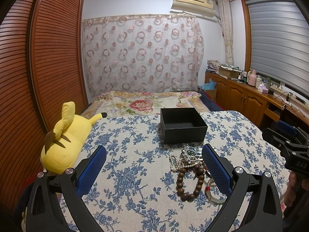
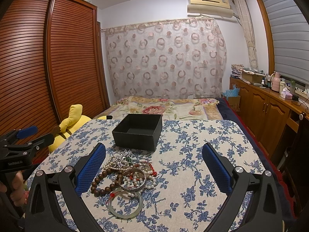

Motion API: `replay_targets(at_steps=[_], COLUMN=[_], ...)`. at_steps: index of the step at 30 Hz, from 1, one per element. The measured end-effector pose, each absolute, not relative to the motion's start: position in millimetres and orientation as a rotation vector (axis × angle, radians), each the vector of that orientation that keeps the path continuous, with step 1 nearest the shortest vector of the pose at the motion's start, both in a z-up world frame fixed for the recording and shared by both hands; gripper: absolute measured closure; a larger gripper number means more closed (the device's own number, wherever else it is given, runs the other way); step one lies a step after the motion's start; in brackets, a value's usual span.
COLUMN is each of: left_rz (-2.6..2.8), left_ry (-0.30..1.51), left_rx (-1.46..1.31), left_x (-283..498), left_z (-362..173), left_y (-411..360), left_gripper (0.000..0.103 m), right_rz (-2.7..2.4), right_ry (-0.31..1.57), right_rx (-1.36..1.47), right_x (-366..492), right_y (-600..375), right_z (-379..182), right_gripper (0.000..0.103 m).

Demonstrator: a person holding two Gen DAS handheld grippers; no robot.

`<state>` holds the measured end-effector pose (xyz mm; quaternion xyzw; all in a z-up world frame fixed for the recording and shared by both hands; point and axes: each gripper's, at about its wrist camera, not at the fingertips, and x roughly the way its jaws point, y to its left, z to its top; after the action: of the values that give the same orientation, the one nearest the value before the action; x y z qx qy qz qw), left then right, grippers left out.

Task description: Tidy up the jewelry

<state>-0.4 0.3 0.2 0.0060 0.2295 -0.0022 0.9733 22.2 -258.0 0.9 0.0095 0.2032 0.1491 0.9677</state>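
Left gripper [image 1: 154, 166] is held low over the tablecloth [image 1: 123, 154], fingers spread wide, nothing gripped; right gripper [image 2: 154, 166] is posed likewise, fingers apart and empty. Both are aimed toward the black box [image 2: 138, 131]. The box is seen open-topped with no contents visible. The jewelry pile [image 2: 127, 174] is heaped on the cloth just in front of the box: wooden bead bracelet [image 1: 190, 181], pearl strand [image 1: 176, 163], pale jade bangle [image 2: 125, 205] lying flat nearest the camera. No clear long axis can be told.
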Motion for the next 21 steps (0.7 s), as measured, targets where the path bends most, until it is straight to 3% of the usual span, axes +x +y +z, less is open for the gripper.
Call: replay_targets(at_steps=[21], left_rz=[-0.006], left_ry=[0.462], left_rx=[0.008], left_x=[1.8], left_z=[1.4], left_y=[-0.9], left_gripper=[0.008], right_rz=[0.301], right_ry=[0.409], right_rx=[0.017], right_x=[21.0], right_y=[-257.6], right_z=[1.8], right_gripper=[0.002])
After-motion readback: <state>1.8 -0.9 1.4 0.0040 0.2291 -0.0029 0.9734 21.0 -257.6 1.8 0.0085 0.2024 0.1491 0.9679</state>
